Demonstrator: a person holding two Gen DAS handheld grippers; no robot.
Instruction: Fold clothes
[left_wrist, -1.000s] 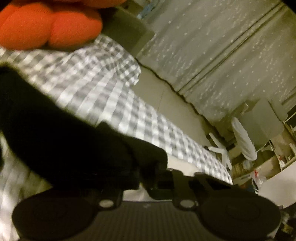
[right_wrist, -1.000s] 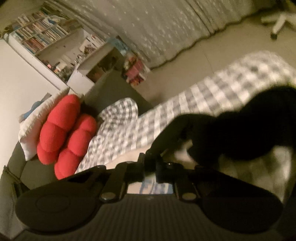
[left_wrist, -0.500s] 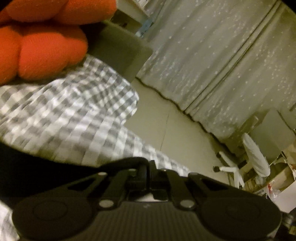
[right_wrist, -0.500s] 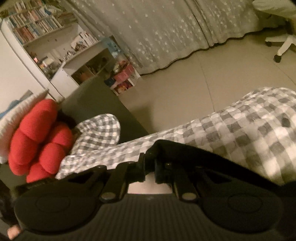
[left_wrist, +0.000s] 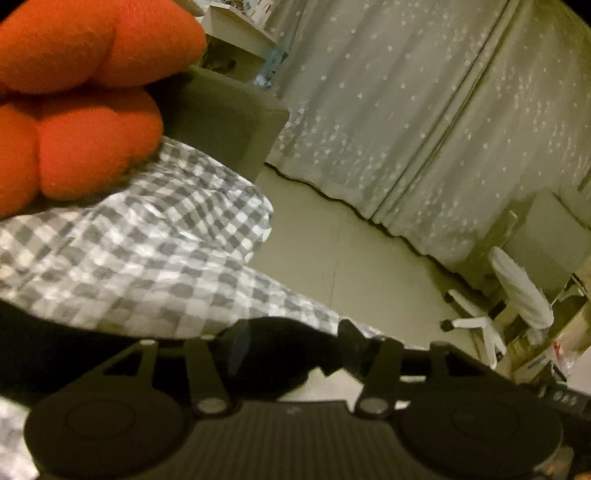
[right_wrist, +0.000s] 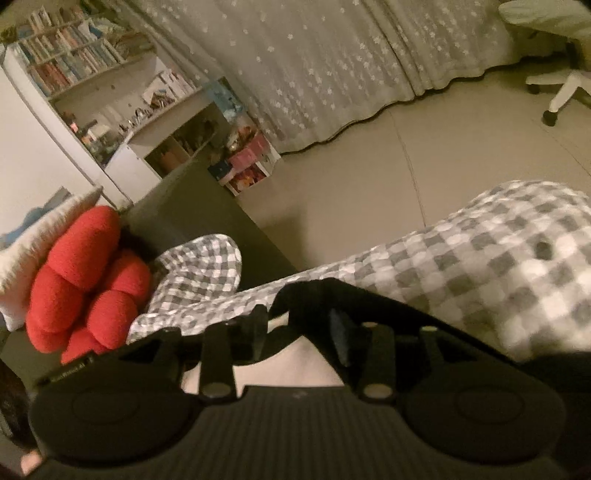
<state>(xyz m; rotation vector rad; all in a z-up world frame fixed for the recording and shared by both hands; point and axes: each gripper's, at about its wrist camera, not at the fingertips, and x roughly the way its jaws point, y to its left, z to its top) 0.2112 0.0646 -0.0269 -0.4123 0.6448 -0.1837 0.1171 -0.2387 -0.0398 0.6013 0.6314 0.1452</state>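
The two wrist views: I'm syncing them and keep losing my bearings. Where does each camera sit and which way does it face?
Left wrist: on the left gripper, looking along its fingers over the dark garment and checkered cover to the curtain and chair; fingers opening.
Right wrist: on the right gripper, facing the bookshelf and floor; fingers opening.
Shared: cover, red cushion, curtain, chair, garment.
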